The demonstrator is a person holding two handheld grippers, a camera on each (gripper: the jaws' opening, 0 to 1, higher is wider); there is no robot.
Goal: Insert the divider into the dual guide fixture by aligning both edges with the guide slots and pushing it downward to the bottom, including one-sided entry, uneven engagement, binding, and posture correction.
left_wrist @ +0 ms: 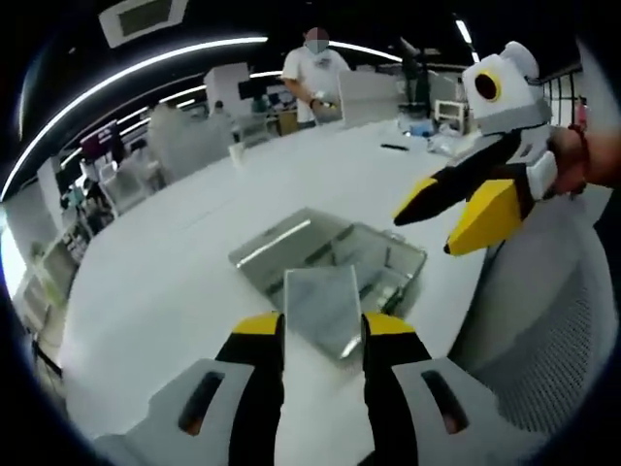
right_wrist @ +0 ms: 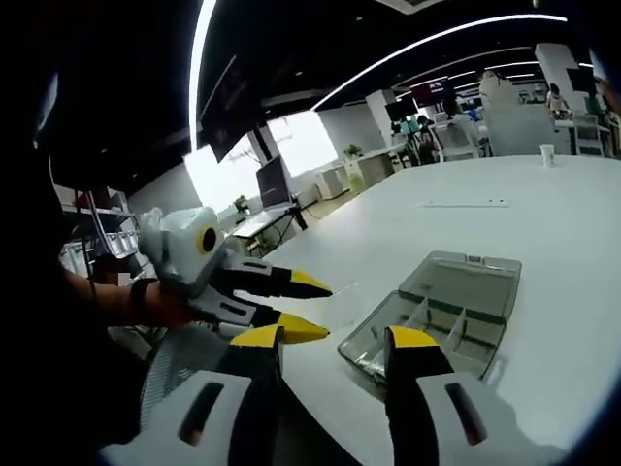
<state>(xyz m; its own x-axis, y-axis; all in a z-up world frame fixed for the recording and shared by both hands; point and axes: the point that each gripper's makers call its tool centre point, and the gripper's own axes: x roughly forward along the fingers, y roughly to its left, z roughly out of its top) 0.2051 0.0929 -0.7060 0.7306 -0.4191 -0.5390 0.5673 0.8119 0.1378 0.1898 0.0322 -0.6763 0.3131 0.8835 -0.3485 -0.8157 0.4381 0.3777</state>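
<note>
My left gripper (left_wrist: 324,325) is shut on a clear grey divider plate (left_wrist: 325,296), held upright between its yellow-tipped jaws just above the near table edge. Beyond it, a clear plastic compartment box (left_wrist: 330,254) lies on the white table with its lid folded open. My right gripper (left_wrist: 423,234) comes in from the right, open and holding nothing, above and right of the box. In the right gripper view its own jaws (right_wrist: 335,338) stand wide apart. The box (right_wrist: 437,325) lies just ahead of them, and the left gripper (right_wrist: 326,311) hovers to the left, off the box.
The white table (left_wrist: 165,272) stretches far back. A person (left_wrist: 315,68) stands at its far side near small items. A paper cup (right_wrist: 548,153) sits far off. A white mesh chair (left_wrist: 553,320) stands close on the right.
</note>
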